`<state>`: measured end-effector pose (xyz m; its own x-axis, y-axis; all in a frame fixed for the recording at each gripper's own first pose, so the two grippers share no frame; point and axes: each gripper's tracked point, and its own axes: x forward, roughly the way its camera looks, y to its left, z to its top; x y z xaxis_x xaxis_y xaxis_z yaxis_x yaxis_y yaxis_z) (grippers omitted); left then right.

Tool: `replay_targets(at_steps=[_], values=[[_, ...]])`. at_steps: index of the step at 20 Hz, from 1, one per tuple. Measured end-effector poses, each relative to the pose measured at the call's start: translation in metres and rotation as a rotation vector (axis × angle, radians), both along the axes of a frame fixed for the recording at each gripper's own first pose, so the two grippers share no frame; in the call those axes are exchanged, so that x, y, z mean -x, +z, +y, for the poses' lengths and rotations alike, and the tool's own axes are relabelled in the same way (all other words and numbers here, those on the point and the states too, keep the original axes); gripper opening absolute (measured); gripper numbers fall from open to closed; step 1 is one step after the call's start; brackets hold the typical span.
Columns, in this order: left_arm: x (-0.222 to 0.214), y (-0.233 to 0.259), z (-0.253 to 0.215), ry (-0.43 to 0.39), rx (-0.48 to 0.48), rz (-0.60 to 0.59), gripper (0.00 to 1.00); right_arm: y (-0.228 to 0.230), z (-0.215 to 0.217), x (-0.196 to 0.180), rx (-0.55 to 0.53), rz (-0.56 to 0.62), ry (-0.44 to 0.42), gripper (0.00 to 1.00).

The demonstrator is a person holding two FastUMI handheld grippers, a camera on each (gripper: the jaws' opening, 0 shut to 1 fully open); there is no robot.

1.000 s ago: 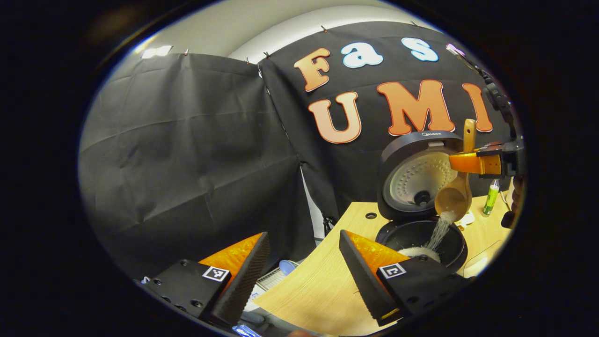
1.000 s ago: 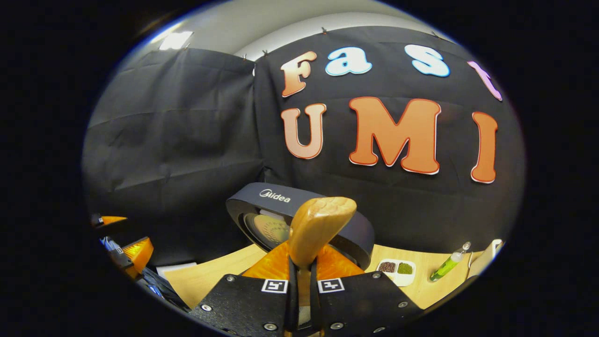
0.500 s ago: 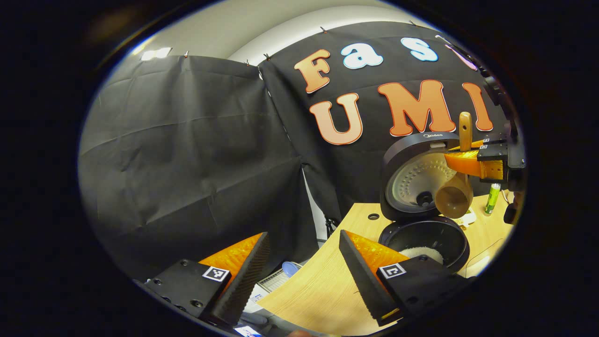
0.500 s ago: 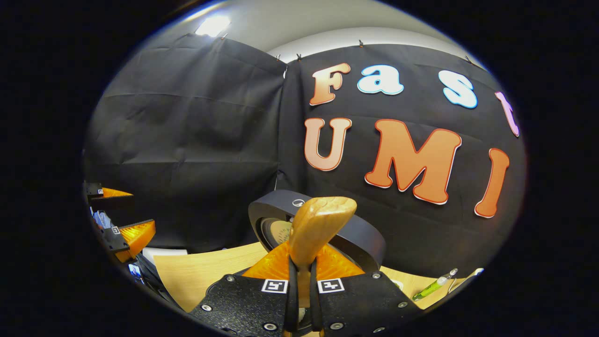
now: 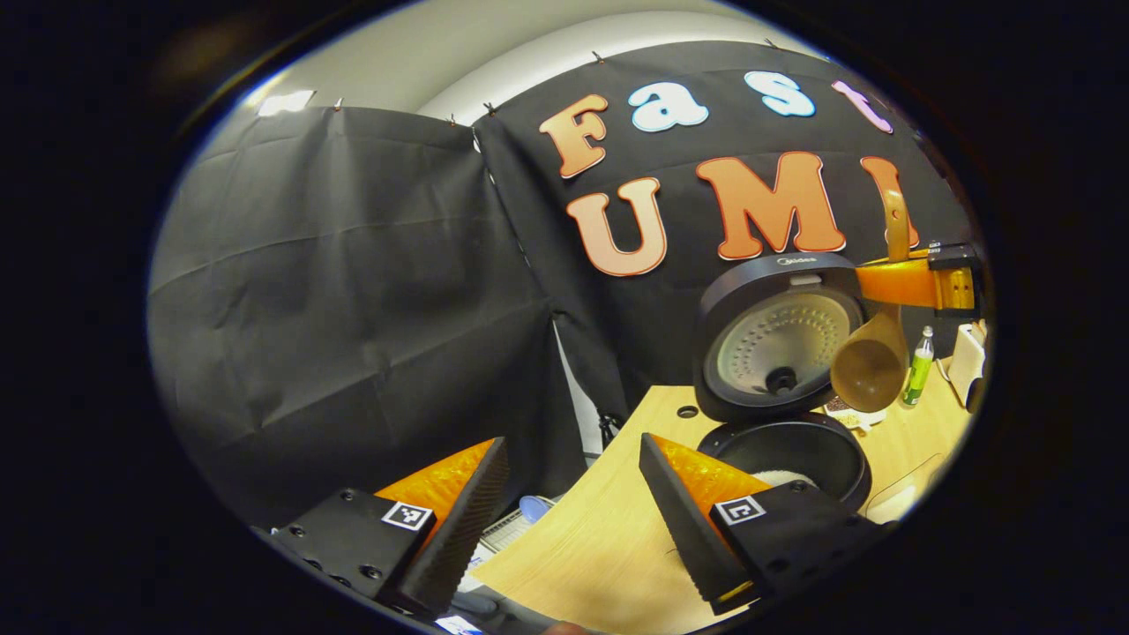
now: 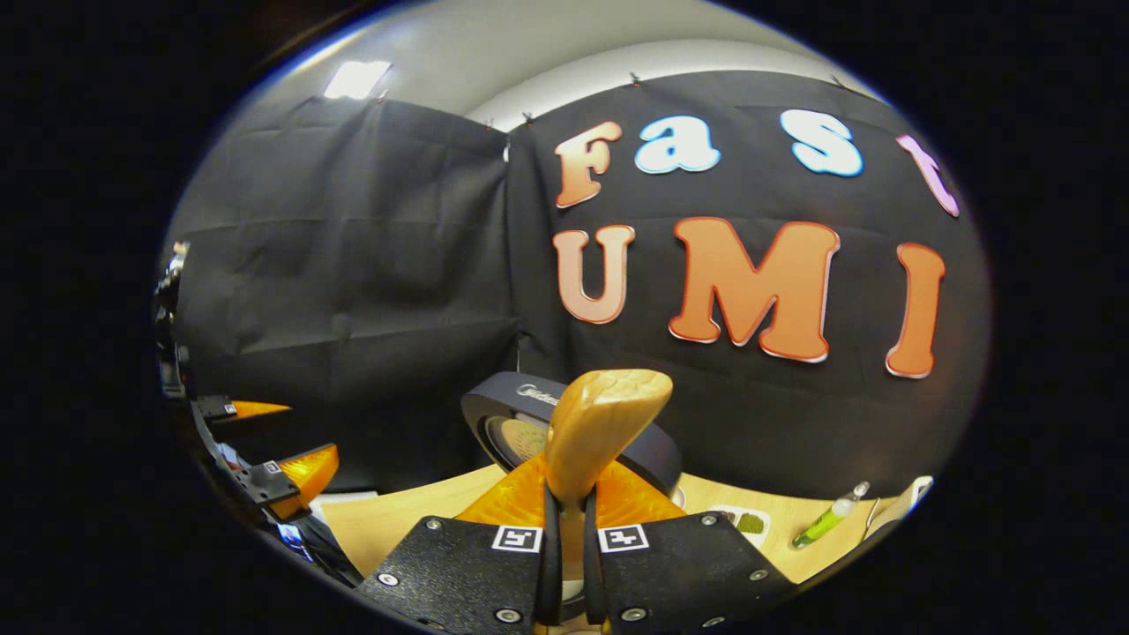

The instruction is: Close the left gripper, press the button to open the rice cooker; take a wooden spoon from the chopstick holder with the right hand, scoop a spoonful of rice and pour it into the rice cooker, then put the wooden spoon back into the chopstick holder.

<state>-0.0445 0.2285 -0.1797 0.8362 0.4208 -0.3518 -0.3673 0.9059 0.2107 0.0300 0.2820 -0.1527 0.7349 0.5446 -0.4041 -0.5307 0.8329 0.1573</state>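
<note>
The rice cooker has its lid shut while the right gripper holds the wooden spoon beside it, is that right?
Not quite: the rice cooker has its lid standing open, with rice in the pot below, as the left gripper view shows. The rest holds: the right gripper is shut on the wooden spoon, held up beside the lid.

A light wooden counter [image 5: 609, 538] fills the lower right of the left gripper view, a small round hole [image 5: 687, 411] in it. At the right edge stands a slim green bottle [image 5: 917, 369], upright. In the right gripper view's lower right, a white dish [image 6: 750, 522] holds something green
</note>
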Motion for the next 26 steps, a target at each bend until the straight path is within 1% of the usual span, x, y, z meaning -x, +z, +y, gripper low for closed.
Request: replay_targets(at_steps=[2,4,5,6,10,11,12,13,15,16,17,18,19,20,21,22,23,26], values=[[-0.012,0.001,-0.017,-0.029,0.014,-0.005,1.0,-0.003,-0.036,0.003,-0.001,0.034,-0.059,0.09],[-0.019,-0.002,-0.038,-0.057,0.056,-0.004,1.0,-0.009,-0.076,0.007,0.011,0.065,-0.132,0.1],[-0.022,-0.004,-0.049,-0.07,0.086,-0.004,1.0,-0.015,-0.097,0.013,0.012,0.09,-0.175,0.09],[-0.026,-0.003,-0.058,-0.083,0.101,-0.001,0.93,-0.022,-0.117,0.017,0.01,0.112,-0.216,0.09],[-0.039,0.001,-0.089,-0.125,0.119,0.001,0.93,-0.053,-0.208,0.038,0.022,0.203,-0.414,0.09],[-0.041,0.002,-0.096,-0.136,0.119,0.003,1.0,-0.061,-0.23,0.047,0.023,0.231,-0.461,0.09],[-0.045,0.001,-0.104,-0.148,0.122,0.008,0.93,-0.068,-0.252,0.054,0.019,0.254,-0.509,0.1],[-0.047,-0.002,-0.114,-0.165,0.146,0.019,0.94,-0.075,-0.273,0.061,0.022,0.27,-0.553,0.1],[-0.051,-0.008,-0.134,-0.177,0.232,0.041,1.0,-0.084,-0.314,0.069,0.04,0.278,-0.646,0.1],[-0.053,-0.009,-0.139,-0.176,0.255,0.051,0.93,-0.089,-0.331,0.074,0.049,0.282,-0.676,0.1],[-0.055,-0.008,-0.142,-0.172,0.258,0.055,0.94,-0.093,-0.345,0.08,0.057,0.291,-0.707,0.09],[-0.057,-0.005,-0.145,-0.173,0.249,0.056,1.0,-0.096,-0.357,0.085,0.058,0.296,-0.733,0.09],[-0.059,-0.001,-0.148,-0.175,0.234,0.054,1.0,-0.097,-0.368,0.09,0.056,0.304,-0.755,0.1],[-0.061,0.003,-0.151,-0.179,0.218,0.051,0.94,-0.102,-0.377,0.096,0.056,0.316,-0.772,0.1],[-0.062,0.006,-0.153,-0.183,0.206,0.047,1.0,-0.107,-0.383,0.103,0.056,0.331,-0.786,0.1],[-0.064,0.007,-0.155,-0.188,0.199,0.046,0.94,-0.114,-0.386,0.109,0.054,0.346,-0.793,0.09],[-0.065,0.01,-0.157,-0.19,0.194,0.044,1.0,-0.119,-0.387,0.113,0.051,0.358,-0.8,0.09],[-0.07,0.018,-0.16,-0.197,0.173,0.039,1.0,-0.139,-0.381,0.119,0.061,0.394,-0.8,0.09]])
